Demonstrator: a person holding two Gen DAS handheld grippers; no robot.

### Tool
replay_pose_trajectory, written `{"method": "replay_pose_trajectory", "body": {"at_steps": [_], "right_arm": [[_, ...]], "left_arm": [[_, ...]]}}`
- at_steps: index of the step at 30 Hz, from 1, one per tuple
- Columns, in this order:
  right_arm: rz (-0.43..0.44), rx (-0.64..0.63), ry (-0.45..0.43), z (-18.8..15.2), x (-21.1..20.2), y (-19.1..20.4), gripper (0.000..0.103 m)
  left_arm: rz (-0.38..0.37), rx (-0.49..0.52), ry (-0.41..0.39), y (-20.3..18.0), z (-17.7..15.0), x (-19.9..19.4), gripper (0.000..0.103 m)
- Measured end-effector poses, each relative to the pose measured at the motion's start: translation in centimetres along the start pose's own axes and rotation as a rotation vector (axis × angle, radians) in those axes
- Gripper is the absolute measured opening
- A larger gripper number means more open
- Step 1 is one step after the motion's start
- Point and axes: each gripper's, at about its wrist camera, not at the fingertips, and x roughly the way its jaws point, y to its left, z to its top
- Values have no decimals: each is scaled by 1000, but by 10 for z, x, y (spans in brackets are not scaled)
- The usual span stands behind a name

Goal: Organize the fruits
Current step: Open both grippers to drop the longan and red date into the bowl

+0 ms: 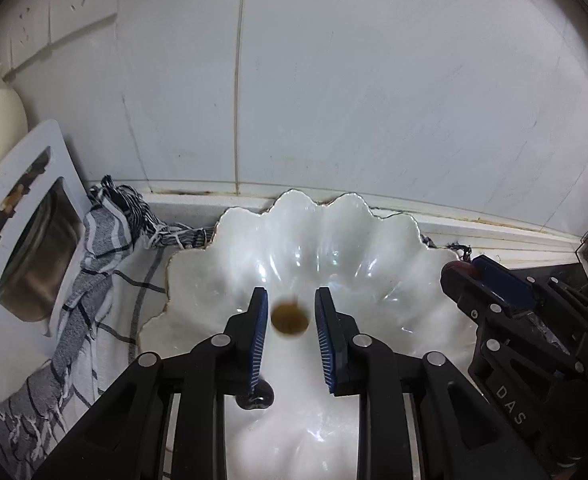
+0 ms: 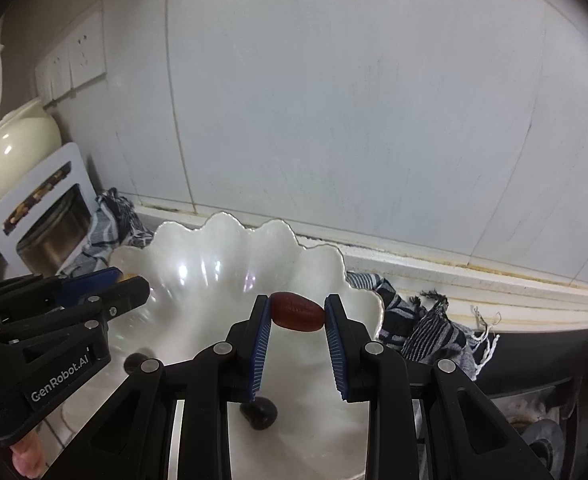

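Note:
A white shell-shaped dish [image 1: 373, 280] sits on a striped cloth [image 1: 102, 248] by the tiled wall; it also shows in the right wrist view [image 2: 214, 272]. My left gripper [image 1: 290, 312] is open over the dish; a blurred brown-yellow fruit [image 1: 290, 319] sits between its fingertips, not touching the pads. A dark fruit [image 1: 256, 398] lies in the dish below. My right gripper [image 2: 297, 312] is shut on a red-brown oval fruit [image 2: 297, 312], held over the dish's right part. The dark fruit [image 2: 258, 412] shows beneath it. The right gripper appears in the left view [image 1: 469, 272].
A white holder with a metal tin [image 1: 34, 256] leans at the left, a cream teapot [image 2: 18, 144] behind it. Wall sockets [image 2: 70, 60] are at the upper left. The cloth's fringe [image 2: 433, 320] trails right of the dish. A dark stove edge [image 2: 541, 364] lies at right.

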Motion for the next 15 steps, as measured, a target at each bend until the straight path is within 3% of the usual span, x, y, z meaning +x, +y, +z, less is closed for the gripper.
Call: {"method": "replay_pose_trajectory", "body": {"at_steps": [4, 6, 8, 15], "right_arm": [[-4, 11, 24, 0, 7, -3, 31], [-11, 17, 34, 0, 8, -5, 39], [-18, 21, 31, -1, 6, -7, 44], [-16, 20, 14, -3, -9, -8, 55]], "left_arm": [[23, 3, 1, 0, 3, 1, 46], [34, 6, 1, 0, 2, 0, 53], [53, 13, -6, -1, 0, -4, 55], [123, 39, -51, -2, -9, -27, 74]]}}
